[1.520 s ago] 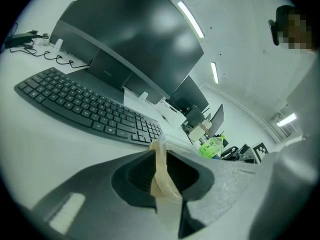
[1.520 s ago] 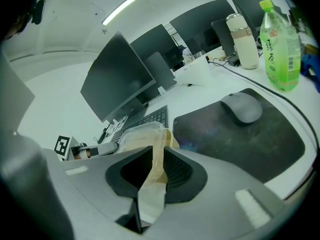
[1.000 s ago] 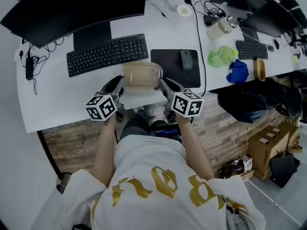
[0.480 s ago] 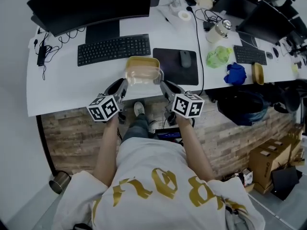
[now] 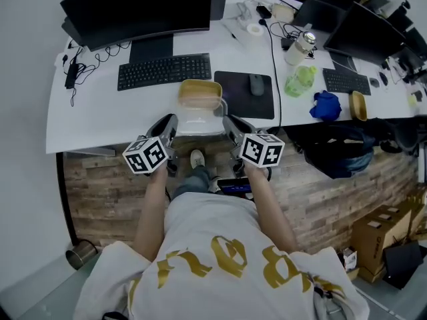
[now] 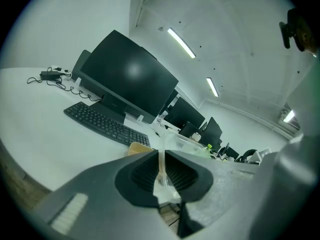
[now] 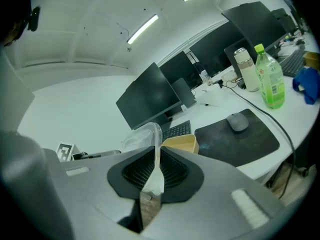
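Observation:
A clear plastic lid (image 5: 198,121) hangs between my two grippers, over the desk's front edge. My left gripper (image 5: 175,123) is shut on its left rim, and my right gripper (image 5: 225,123) is shut on its right rim. Just beyond the lid, a tan container (image 5: 199,93) rests open on the white desk (image 5: 93,115). In the left gripper view the jaws (image 6: 161,158) pinch the thin rim of the lid (image 6: 186,143), with the tan container (image 6: 138,148) behind. In the right gripper view the jaws (image 7: 155,158) clamp the lid (image 7: 140,134) beside the container (image 7: 181,143).
A black keyboard (image 5: 165,71) and a wide monitor (image 5: 140,9) sit behind the container. To the right are a dark mouse pad (image 5: 248,97) with a mouse (image 5: 257,81), a green bottle (image 5: 298,80), a flask (image 5: 298,47) and a blue cloth (image 5: 325,105). A cable (image 5: 275,59) crosses the desk.
The lid has come off the tan container and moved back toward the person with both grippers. The container stays on the desk, and the view has pulled back.

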A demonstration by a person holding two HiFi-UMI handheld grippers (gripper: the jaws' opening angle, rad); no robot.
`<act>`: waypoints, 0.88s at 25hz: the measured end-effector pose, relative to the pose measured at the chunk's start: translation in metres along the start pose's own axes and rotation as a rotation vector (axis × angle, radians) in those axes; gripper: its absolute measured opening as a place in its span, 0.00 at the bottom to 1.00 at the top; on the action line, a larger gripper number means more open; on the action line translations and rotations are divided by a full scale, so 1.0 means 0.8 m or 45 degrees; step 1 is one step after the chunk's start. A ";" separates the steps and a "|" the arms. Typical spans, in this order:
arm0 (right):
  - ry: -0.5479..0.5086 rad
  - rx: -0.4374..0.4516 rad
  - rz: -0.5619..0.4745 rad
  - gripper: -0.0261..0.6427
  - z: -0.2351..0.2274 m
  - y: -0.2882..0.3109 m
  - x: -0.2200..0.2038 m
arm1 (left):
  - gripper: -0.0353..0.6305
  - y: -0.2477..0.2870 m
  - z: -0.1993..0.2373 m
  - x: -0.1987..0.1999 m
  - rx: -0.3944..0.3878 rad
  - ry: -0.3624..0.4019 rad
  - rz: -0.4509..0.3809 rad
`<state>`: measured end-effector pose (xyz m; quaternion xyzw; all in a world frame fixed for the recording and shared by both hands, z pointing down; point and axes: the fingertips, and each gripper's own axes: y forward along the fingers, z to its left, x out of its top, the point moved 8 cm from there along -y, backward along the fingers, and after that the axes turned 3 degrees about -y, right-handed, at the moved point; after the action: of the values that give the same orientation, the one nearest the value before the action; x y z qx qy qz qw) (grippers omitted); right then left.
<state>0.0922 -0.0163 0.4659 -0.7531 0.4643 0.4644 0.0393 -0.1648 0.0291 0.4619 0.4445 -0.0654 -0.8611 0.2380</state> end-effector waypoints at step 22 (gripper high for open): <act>-0.035 0.004 -0.038 0.12 0.019 -0.023 -0.003 | 0.10 -0.030 -0.015 -0.003 -0.056 -0.029 -0.042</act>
<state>0.0953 0.0028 0.4525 -0.7535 0.4529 0.4735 0.0538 -0.1626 0.0524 0.4484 0.4304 -0.0418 -0.8711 0.2328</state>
